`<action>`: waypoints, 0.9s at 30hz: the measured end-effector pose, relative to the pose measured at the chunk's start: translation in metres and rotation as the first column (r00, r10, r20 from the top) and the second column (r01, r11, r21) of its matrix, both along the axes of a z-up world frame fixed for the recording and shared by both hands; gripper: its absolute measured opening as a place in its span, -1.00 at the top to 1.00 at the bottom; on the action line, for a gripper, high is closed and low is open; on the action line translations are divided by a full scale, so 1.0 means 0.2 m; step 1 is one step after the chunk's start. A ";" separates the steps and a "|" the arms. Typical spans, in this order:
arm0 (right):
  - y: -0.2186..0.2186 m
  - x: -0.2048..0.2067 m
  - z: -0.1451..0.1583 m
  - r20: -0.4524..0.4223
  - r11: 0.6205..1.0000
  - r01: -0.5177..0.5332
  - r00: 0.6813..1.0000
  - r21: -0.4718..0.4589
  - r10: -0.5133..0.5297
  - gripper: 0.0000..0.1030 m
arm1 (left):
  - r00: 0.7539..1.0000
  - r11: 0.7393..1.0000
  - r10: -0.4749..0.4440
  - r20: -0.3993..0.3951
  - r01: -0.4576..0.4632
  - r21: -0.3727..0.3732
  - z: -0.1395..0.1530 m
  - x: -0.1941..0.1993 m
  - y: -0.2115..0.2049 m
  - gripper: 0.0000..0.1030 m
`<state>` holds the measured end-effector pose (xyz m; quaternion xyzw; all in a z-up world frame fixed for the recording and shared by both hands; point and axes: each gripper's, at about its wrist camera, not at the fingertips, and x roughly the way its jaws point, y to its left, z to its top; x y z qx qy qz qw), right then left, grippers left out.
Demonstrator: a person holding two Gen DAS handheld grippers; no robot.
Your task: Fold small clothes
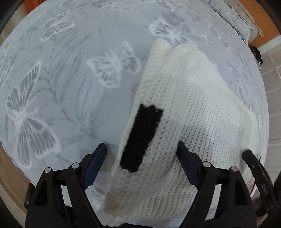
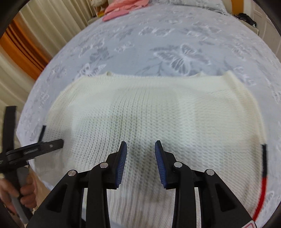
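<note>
A cream knit sweater lies spread on a butterfly-print bedspread. In the left wrist view the sweater fills the right half, with a black patch on its near left side. My left gripper is open, its fingers on either side of that patch, just above the knit. My right gripper is open and empty over the sweater's near middle. One finger of the left gripper shows at the sweater's left edge. Black and red trim runs along the sweater's right edge.
The bedspread stretches left of the sweater. Pink clothes lie at the far end of the bed. A dark object sits at the far right corner. Curtains hang on the left. A hand holds the left tool.
</note>
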<state>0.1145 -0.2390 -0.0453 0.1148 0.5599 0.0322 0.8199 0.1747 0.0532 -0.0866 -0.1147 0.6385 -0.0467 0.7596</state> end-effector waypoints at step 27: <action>-0.15 -0.12 0.04 0.031 0.997 0.077 0.997 0.000 -0.077 0.39 | 0.988 0.962 -0.020 0.151 0.060 -0.266 0.43 -0.06 -0.29 0.61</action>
